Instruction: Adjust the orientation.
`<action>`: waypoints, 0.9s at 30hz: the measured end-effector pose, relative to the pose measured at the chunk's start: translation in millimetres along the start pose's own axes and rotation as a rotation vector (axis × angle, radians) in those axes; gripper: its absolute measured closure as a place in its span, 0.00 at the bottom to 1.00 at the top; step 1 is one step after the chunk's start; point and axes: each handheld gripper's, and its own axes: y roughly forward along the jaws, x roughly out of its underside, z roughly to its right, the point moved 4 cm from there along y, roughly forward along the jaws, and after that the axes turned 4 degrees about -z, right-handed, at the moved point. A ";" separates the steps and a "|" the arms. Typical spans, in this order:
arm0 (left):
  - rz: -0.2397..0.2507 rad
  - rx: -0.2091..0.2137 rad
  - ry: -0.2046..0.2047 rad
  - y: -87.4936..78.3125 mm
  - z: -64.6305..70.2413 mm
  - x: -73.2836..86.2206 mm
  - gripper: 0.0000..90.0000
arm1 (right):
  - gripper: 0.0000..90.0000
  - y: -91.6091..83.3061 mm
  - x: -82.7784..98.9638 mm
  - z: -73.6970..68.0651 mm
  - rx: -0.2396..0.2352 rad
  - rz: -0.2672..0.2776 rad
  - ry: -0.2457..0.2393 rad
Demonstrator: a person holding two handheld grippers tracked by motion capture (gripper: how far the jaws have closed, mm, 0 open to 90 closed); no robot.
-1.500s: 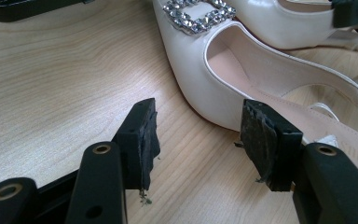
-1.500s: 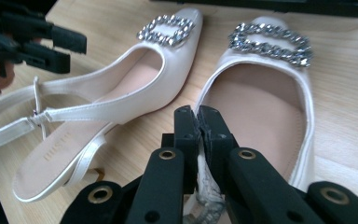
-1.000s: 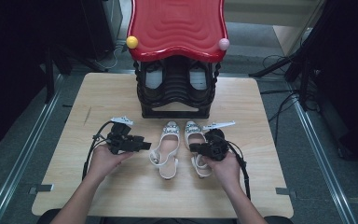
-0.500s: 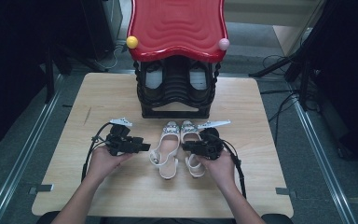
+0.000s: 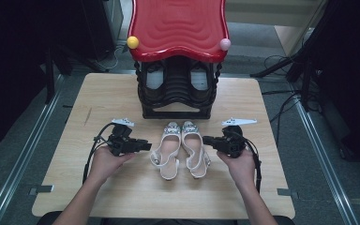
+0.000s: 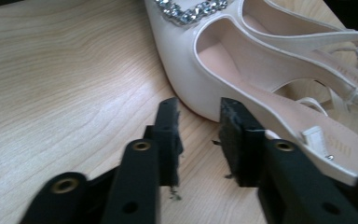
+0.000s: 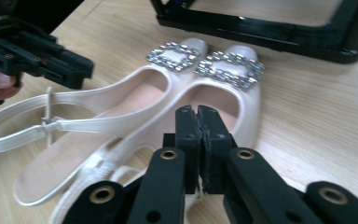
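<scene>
Two white slingback shoes with rhinestone buckles lie side by side, toes toward the rack: the left shoe (image 5: 168,146) and the right shoe (image 5: 194,147). My left gripper (image 5: 145,146) points at the left shoe (image 6: 205,70) from its left. Its jaws (image 6: 198,109) have just been closing, but a gap remains and bare wood shows through it, so it is open. My right gripper (image 5: 207,139) sits just right of the right shoe (image 7: 249,100), apart from it. Its pads (image 7: 196,114) meet with nothing between them. The left gripper (image 7: 81,72) also appears beyond the left shoe (image 7: 135,93).
A black shoe rack (image 5: 176,93) with a red wavy top (image 5: 178,23) stands at the back of the wooden table (image 5: 98,98). A yellow ball (image 5: 132,42) and a pink ball (image 5: 225,44) sit at the red top's front corners. Cables trail from both grippers.
The right gripper was over the right shoe and has drawn back to the right of it. The right shoe now lies closer to the left one. The left hand has stayed put.
</scene>
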 end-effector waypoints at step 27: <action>-0.074 0.002 0.042 34.6 1.4 -1.4 0.98 | 1.00 28.1 21.1 20.6 0.061 -0.117 0.034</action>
